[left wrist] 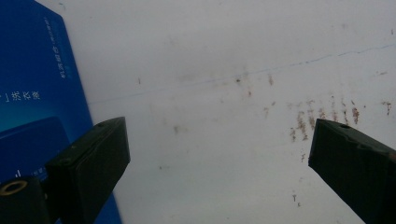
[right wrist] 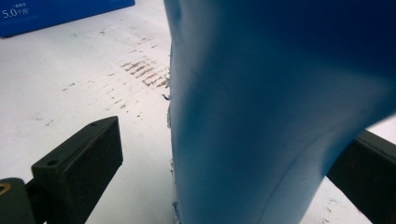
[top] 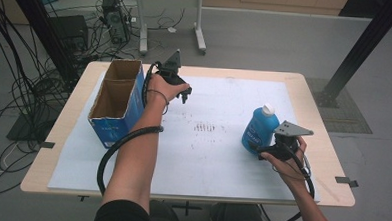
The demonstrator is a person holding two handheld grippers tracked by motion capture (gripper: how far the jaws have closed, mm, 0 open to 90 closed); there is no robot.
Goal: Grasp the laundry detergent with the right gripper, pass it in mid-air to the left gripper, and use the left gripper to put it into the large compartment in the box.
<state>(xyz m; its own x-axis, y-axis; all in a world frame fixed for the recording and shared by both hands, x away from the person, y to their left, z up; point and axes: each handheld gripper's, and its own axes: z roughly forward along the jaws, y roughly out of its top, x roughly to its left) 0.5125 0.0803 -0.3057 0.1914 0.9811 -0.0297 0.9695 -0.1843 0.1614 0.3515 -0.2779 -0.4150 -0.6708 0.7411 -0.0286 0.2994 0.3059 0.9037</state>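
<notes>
Carrying everything is the bench [top: 325,191], its white sheet [top: 217,156] lying under both tongs, with brown scuff marks [top: 207,127] sitting between them. Standing just beside the left tongs [top: 184,95], on their outer side, is the open blue cardboard box [top: 115,104]; those tongs are hovering spread wide over bare sheet, holding nothing. Standing upright inside the right tongs [top: 263,149] is the blue bottle [top: 259,128] with its white cap [top: 268,109]; their jaws are flanking its lower body, the left one still apart from it, so they are spread rather than pinching.
</notes>
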